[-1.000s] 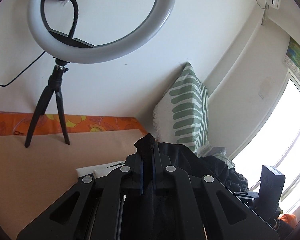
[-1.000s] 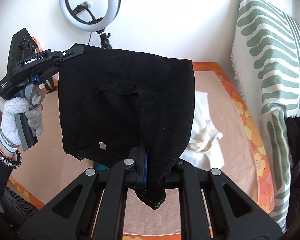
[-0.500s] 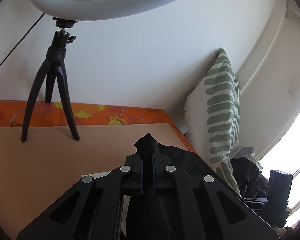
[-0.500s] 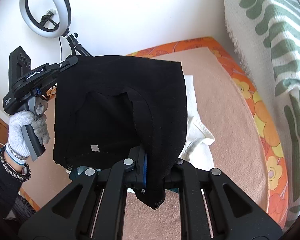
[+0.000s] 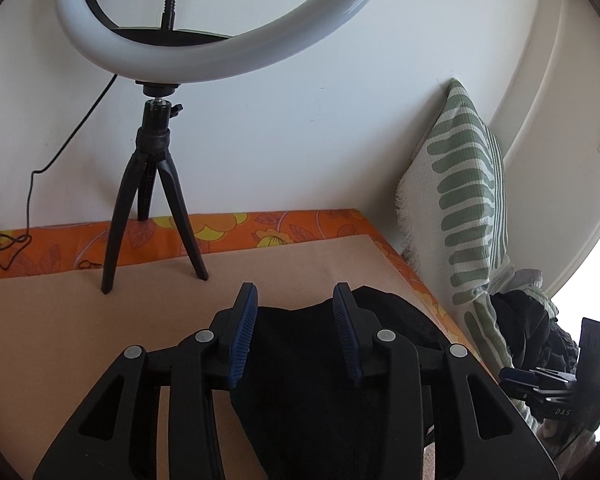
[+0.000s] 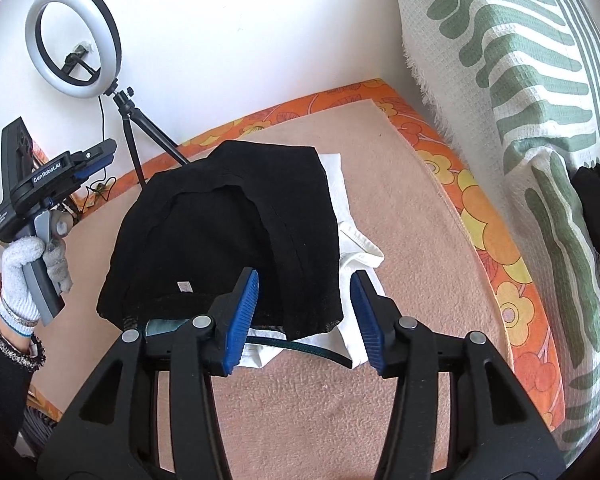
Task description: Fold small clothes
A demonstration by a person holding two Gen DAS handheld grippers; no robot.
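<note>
Left gripper (image 6: 100, 156) was up at the frame's left edge in a gloved hand (image 6: 24, 268), fingers spread, gripping nothing. Right gripper (image 6: 304, 292) gaped wide too, hovering over the black garment (image 6: 228, 236), which lay centre-frame atop white clothes (image 6: 356, 248).

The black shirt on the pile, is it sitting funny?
A bit. The black shirt lies crooked on the white clothes, which stick out to one side, and it looks rumpled, not flat. Both claws, left and right, are open.

Left gripper (image 5: 296, 334) jaws apart over black garment (image 5: 324, 380); ring light (image 5: 220, 28) at 11 o'clock, striped pillow (image 5: 468, 216) at 3.
</note>
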